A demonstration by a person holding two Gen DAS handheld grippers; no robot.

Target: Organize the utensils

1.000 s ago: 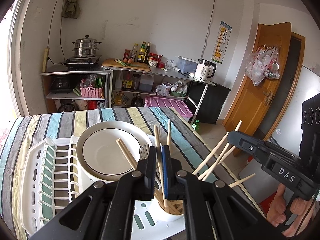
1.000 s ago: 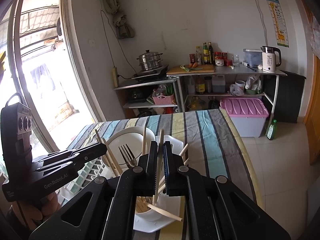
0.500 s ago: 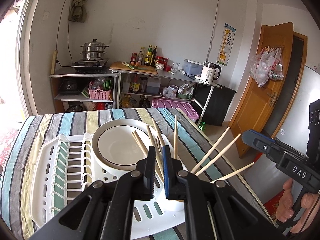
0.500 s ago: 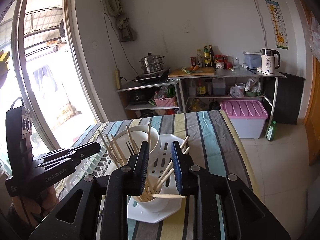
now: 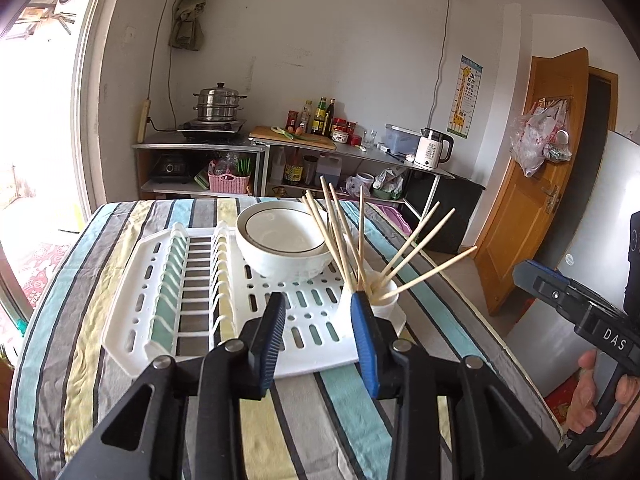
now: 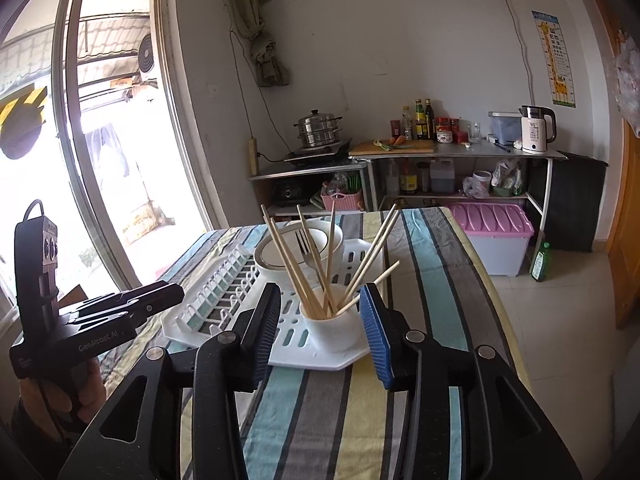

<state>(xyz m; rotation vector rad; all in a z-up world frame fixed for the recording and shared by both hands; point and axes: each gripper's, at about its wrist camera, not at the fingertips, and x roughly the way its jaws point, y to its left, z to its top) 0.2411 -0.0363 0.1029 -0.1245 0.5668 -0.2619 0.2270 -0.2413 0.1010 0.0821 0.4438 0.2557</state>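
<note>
A white utensil cup (image 6: 334, 324) stands at the near corner of a white dish rack (image 5: 304, 344) and holds several wooden chopsticks (image 6: 296, 264) and a metal fork (image 6: 306, 246), all fanned upward. In the left wrist view the same cup (image 5: 380, 300) shows with its chopsticks (image 5: 416, 246) spread. My left gripper (image 5: 318, 310) hovers short of the rack, its jaws opening with nothing between them. My right gripper (image 6: 320, 300) stands back from the cup, jaws opening, pads clear of it. Each gripper appears in the other's view, the right one (image 5: 520, 272) and the left one (image 6: 176, 292).
A white bowl (image 5: 286, 246) sits in the rack behind the cup. The striped tablecloth (image 6: 328, 420) covers the table. Beyond are a steel shelf with a steamer pot (image 5: 218, 104), bottles and a kettle (image 5: 434, 154), a pink-lidded bin (image 6: 490, 236) and a wooden door (image 5: 532, 184).
Both grippers let go of chopsticks they were shut on, opened, and drew back from the cup toward the table's near edge. The chopsticks now stand in the cup.
</note>
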